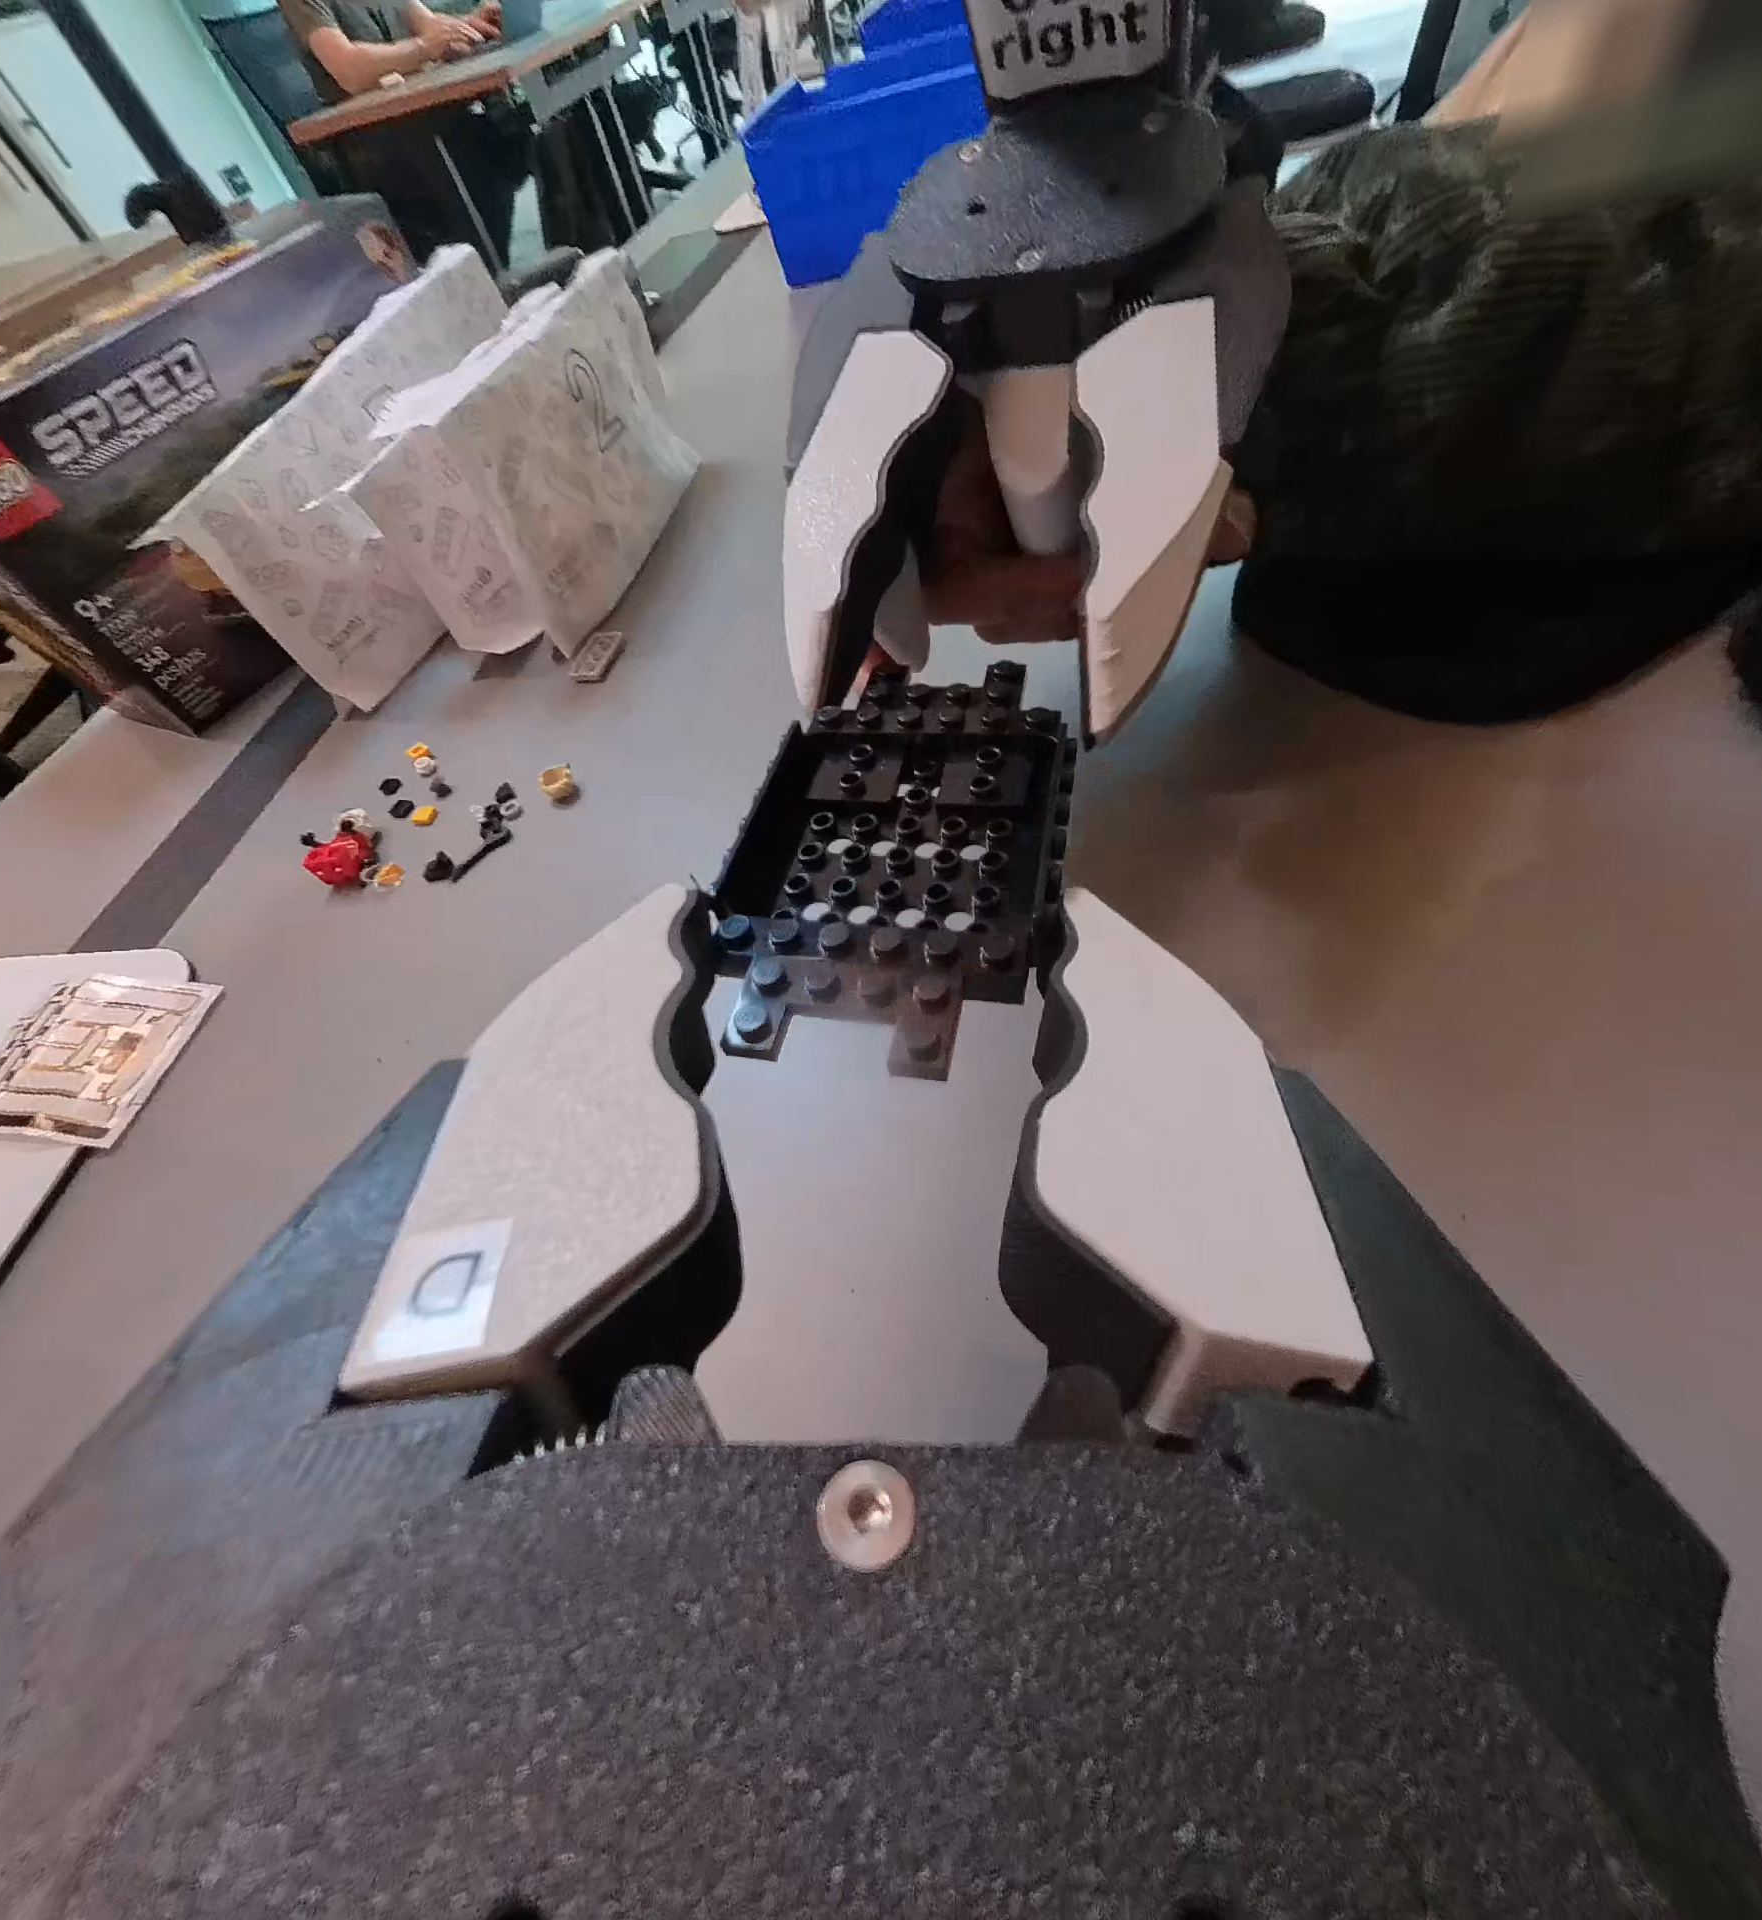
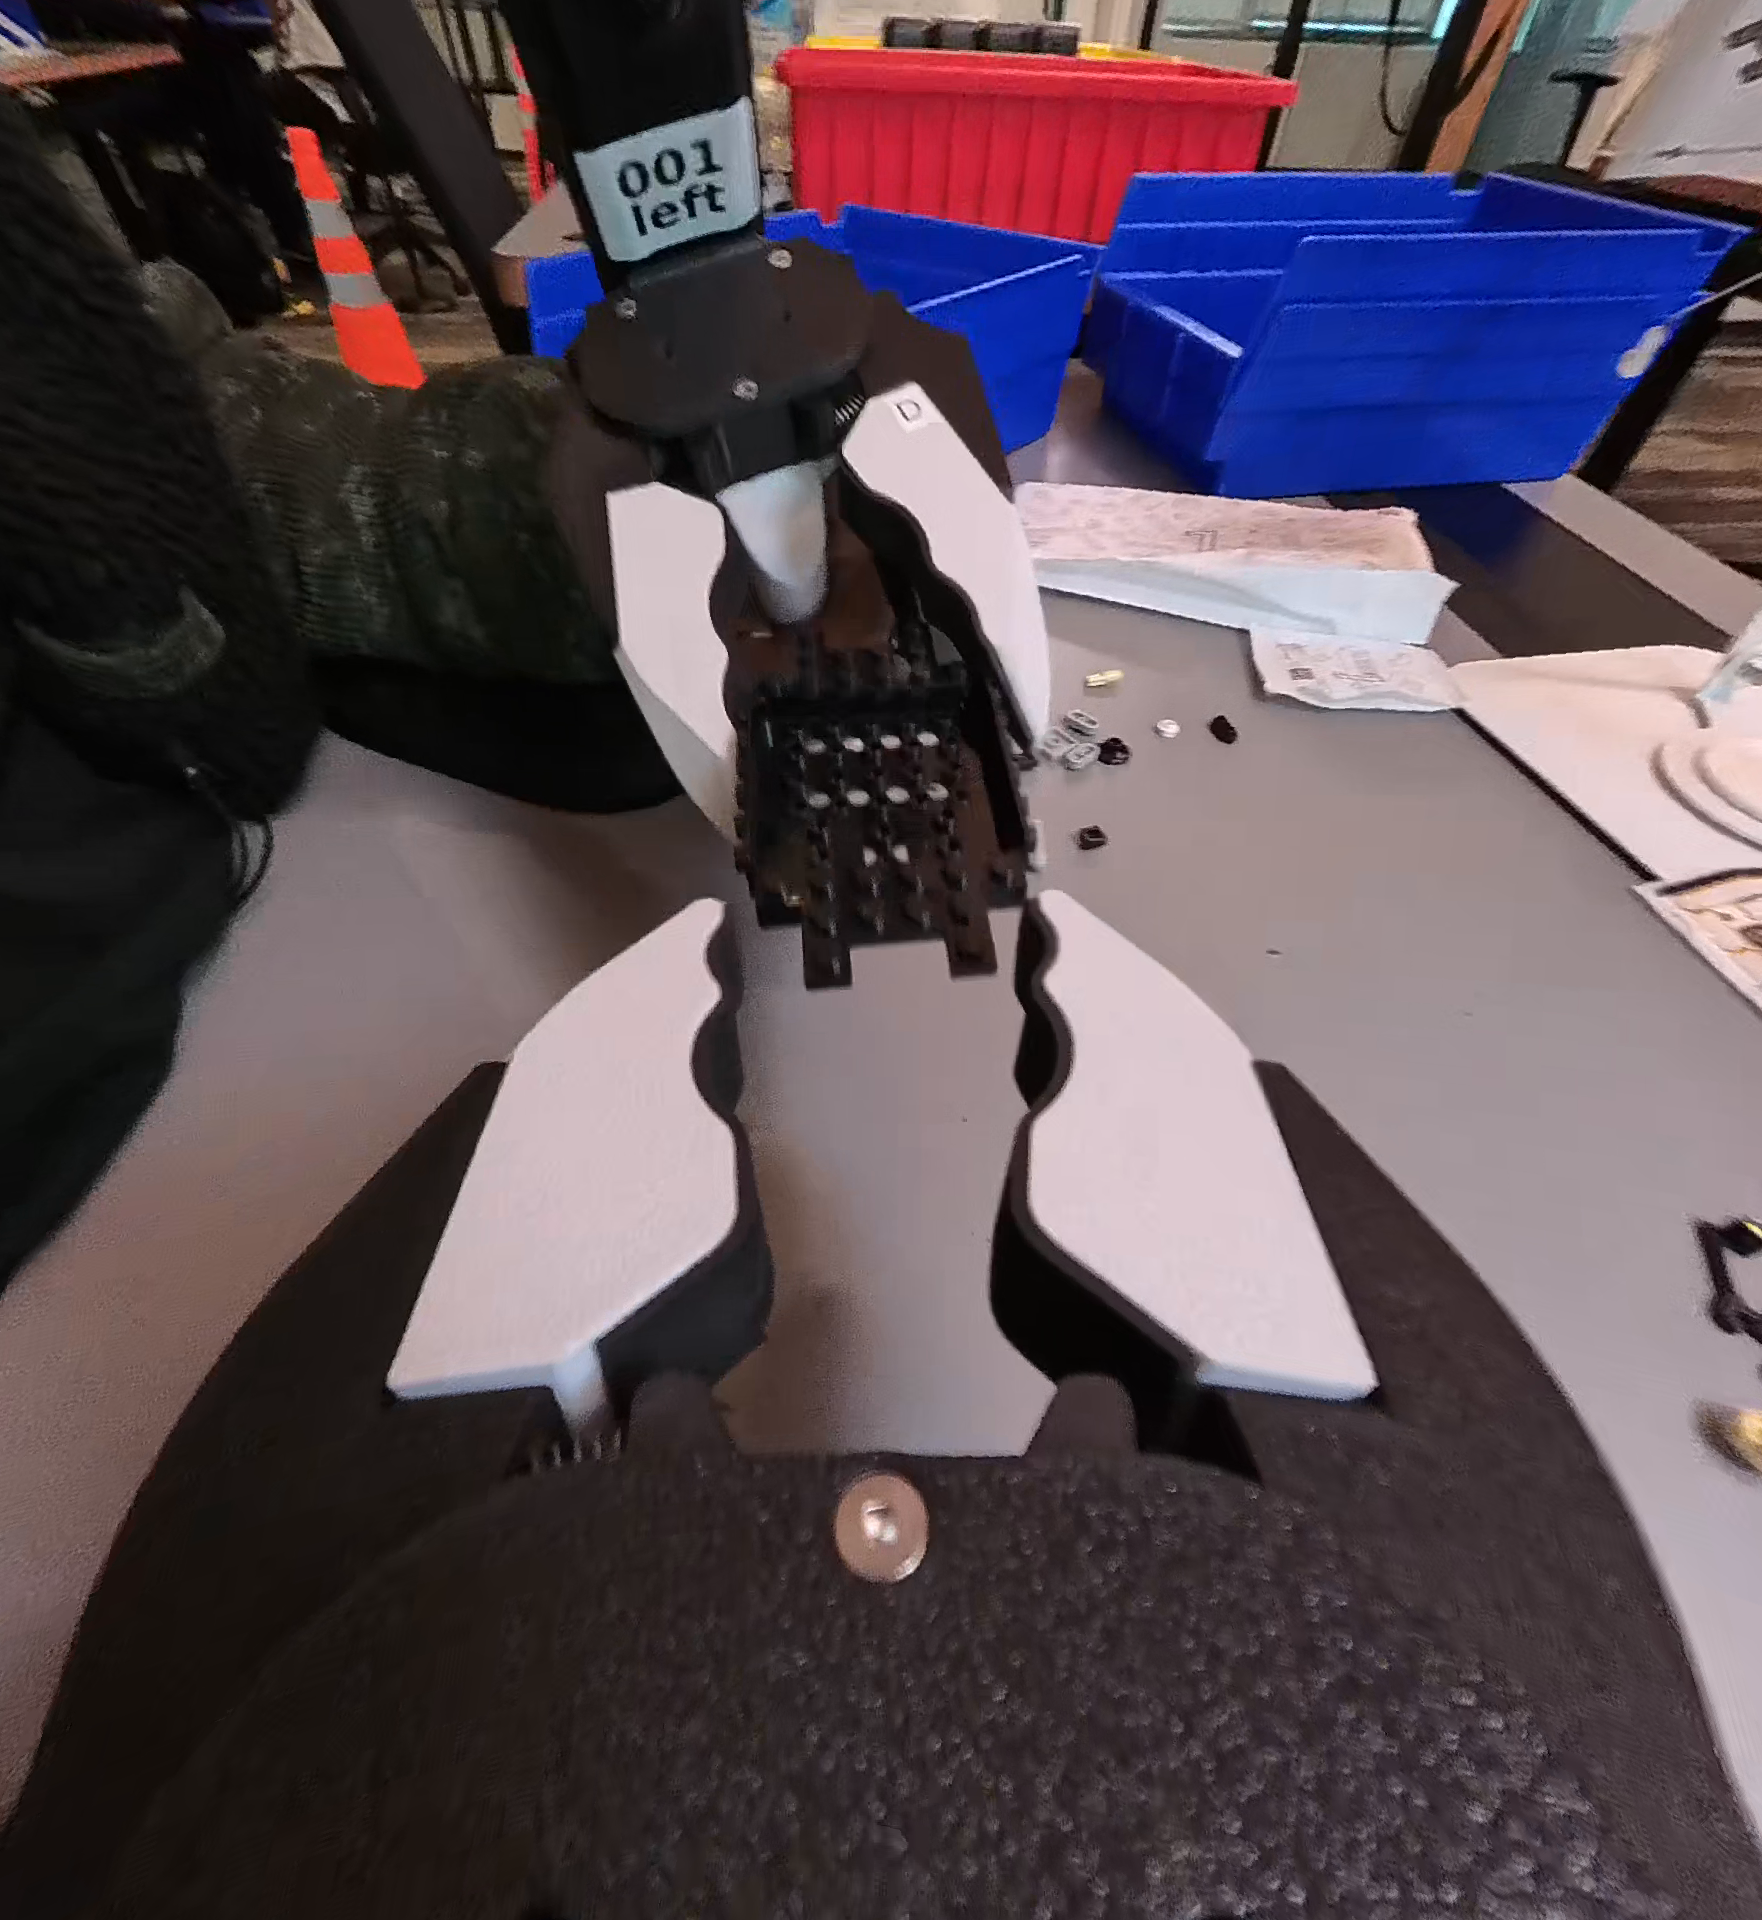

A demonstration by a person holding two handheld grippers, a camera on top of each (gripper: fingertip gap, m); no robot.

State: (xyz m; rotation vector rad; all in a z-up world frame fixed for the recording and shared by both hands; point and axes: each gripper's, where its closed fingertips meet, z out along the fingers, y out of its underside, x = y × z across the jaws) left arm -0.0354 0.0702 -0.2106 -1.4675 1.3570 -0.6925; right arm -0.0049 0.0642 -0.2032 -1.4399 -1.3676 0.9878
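A black studded brick chassis [image 1: 898, 831] is held a little above the grey table [image 1: 1376, 987]. My left gripper [image 1: 877, 925] is shut on its near end, with a pad pressed on each side. In the right wrist view the left gripper [image 2: 872, 779] clamps the same chassis [image 2: 877, 831] from the far side. My right gripper [image 2: 877, 914] is open. Its fingertips [image 2: 1053, 935] stand on either side of the chassis's two-pronged end, with a gap to each side. In the left wrist view the right gripper [image 1: 970, 696] straddles the far end without pressing on it.
Small loose brick pieces [image 1: 420, 821] lie on the table at left, behind them paper bags [image 1: 503, 499] and a brick-set box [image 1: 77, 499]. A sticker sheet [image 1: 77, 1049] lies at the near left. Blue bins [image 2: 1376, 332] and a red bin [image 2: 1033, 135] stand behind. More pieces [image 2: 1116, 748] lie at right. My hands' fingertips stand some 4 cm from each other.
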